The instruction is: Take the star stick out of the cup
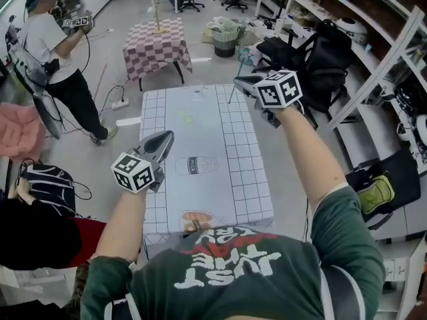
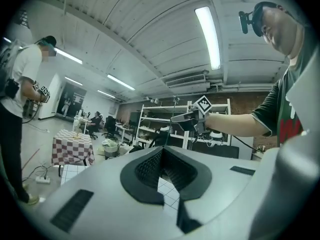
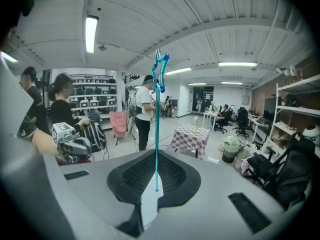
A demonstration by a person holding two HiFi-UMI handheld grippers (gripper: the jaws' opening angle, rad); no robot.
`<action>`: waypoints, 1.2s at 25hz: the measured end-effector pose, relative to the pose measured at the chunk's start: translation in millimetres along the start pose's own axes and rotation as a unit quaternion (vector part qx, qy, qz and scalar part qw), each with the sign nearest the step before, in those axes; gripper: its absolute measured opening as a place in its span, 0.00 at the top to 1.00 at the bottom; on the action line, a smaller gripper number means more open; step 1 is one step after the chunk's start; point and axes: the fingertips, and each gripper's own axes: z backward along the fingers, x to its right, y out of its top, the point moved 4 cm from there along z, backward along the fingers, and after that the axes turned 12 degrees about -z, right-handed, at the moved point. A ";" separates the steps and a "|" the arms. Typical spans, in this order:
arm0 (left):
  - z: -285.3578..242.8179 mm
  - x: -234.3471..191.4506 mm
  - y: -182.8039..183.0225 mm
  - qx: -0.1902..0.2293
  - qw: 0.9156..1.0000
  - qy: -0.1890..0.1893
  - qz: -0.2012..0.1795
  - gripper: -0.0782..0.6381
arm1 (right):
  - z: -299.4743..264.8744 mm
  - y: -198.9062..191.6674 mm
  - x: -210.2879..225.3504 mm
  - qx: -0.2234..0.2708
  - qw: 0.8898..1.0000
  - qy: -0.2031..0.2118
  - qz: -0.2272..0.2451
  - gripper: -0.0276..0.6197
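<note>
Your green shirt fills the near edge, and on the gridded table beyond it I can find no cup. Your right gripper hangs by the table's far right edge, jaws pinched narrow on the star stick — shaft upright, star on top. Your left gripper, well apart and lower, has its jaws nearly together on nothing — the right alone carries the stick, which looks clear of any cup.
</note>
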 end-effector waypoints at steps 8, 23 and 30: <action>-18.9 72.5 30.9 0.001 0.999 0.042 0.012 0.88 | 83.6 -15.9 -8.6 -0.003 0.999 0.031 0.016 0.89; 18.7 149.0 48.7 -0.008 0.998 0.062 -0.003 0.88 | 135.6 -42.4 -52.8 0.017 0.996 0.093 0.004 0.89; 57.2 159.6 12.1 -0.012 1.000 0.022 0.019 0.88 | 140.8 -95.7 -93.1 0.020 0.996 0.079 -0.029 0.89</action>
